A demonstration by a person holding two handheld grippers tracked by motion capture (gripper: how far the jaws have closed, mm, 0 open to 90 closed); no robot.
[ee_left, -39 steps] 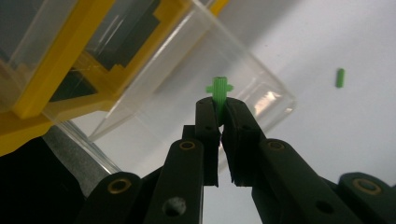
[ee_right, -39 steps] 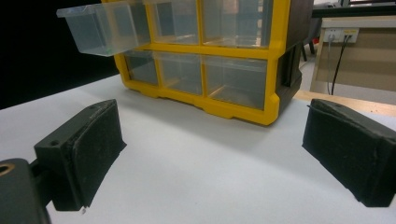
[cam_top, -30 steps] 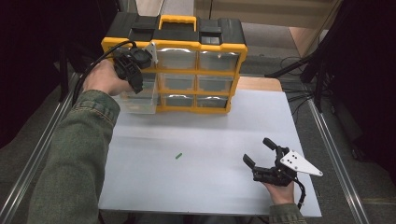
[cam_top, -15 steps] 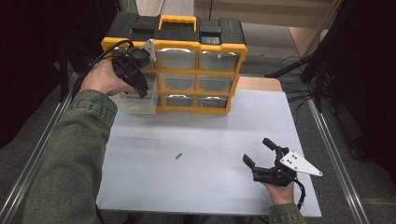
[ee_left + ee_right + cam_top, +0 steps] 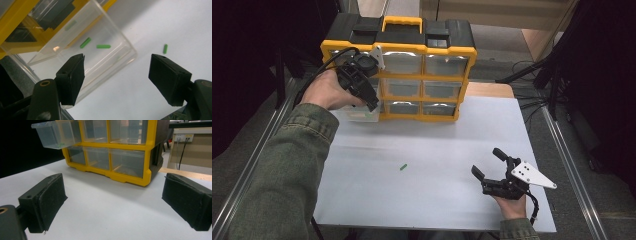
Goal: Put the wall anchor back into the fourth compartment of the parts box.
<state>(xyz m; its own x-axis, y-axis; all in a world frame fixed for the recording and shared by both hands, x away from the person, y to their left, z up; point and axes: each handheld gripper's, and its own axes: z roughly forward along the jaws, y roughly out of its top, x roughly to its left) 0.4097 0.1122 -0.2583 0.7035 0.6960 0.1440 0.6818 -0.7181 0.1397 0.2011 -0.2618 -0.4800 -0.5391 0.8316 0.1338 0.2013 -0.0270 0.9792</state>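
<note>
- In the high view, the left hand-held gripper (image 5: 371,101) sits at the upper left of the frame, over the clear drawer (image 5: 357,113) pulled out from the lower left corner of the yellow-and-black organizer (image 5: 399,75).
- Its jaws have just been opening and now stand apart; the left gripper view shows nothing pressed between the black pads (image 5: 72,75), with the drawer (image 5: 82,47) lying past them in the upper left of that frame.
- Two green pieces (image 5: 103,46) lie inside the drawer (a third, fainter green shape shows through its plastic higher up).
- One more green piece (image 5: 403,167) lies alone on the white tabletop (image 5: 437,145), near the middle of the high view and well apart from both hands; in the left gripper view it shows at the upper right (image 5: 165,48), outside the drawer.
- The right hand-held gripper (image 5: 489,164) rests at the lower right of the high view, held low over the tabletop, jaws wide apart and holding nothing.
- The right gripper view looks between its two black pads (image 5: 47,200) toward the organizer (image 5: 130,176), whose open drawer (image 5: 56,135) juts out at the upper left, a speck of green visible on its floor.
- A green-sleeved forearm (image 5: 282,170) fills the lower left of the high view.
</note>
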